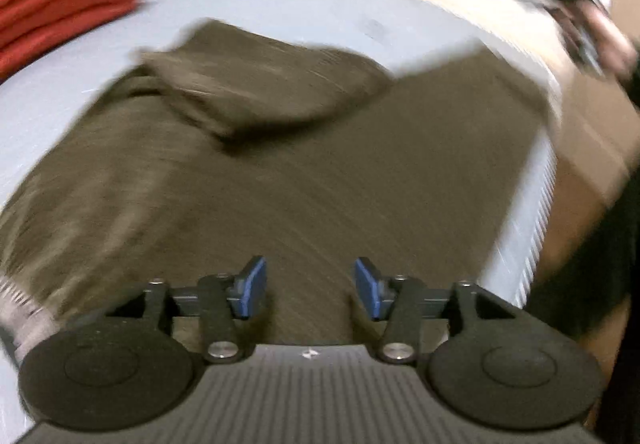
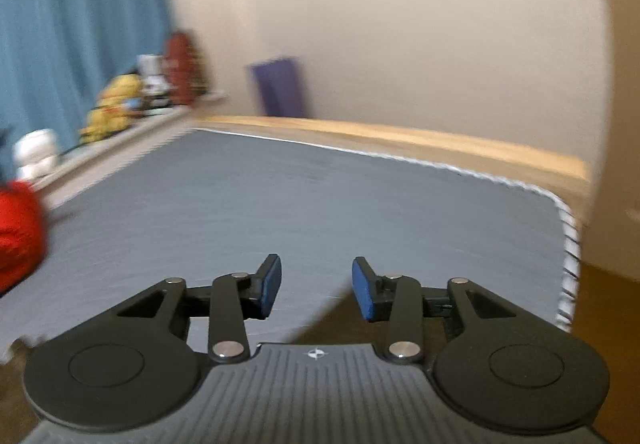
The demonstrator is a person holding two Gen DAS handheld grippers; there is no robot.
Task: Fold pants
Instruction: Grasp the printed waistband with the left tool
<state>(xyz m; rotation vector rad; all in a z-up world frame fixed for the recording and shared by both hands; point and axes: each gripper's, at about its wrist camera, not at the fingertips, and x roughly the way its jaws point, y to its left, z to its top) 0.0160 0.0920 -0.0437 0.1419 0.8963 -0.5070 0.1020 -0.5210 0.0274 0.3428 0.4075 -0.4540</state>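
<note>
Dark olive pants (image 1: 304, 164) lie spread on a grey mat (image 1: 260, 0), with one part folded over in a lump at the upper left. My left gripper (image 1: 310, 286) is open and empty just above the near part of the pants. My right gripper (image 2: 316, 288) is open and empty over the mat (image 2: 320, 212). A corner of the pants (image 2: 340, 318) shows just under its fingers. The right gripper also shows blurred in the left wrist view (image 1: 568, 8), at the far right beyond the pants.
Folded red cloth (image 1: 60, 0) lies on the mat at the far left and also shows in the right wrist view (image 2: 16, 232). Toys (image 2: 116, 108) line a ledge by a blue curtain. A purple object (image 2: 280, 86) leans on the wall. The mat's edge meets wooden floor (image 2: 440, 148).
</note>
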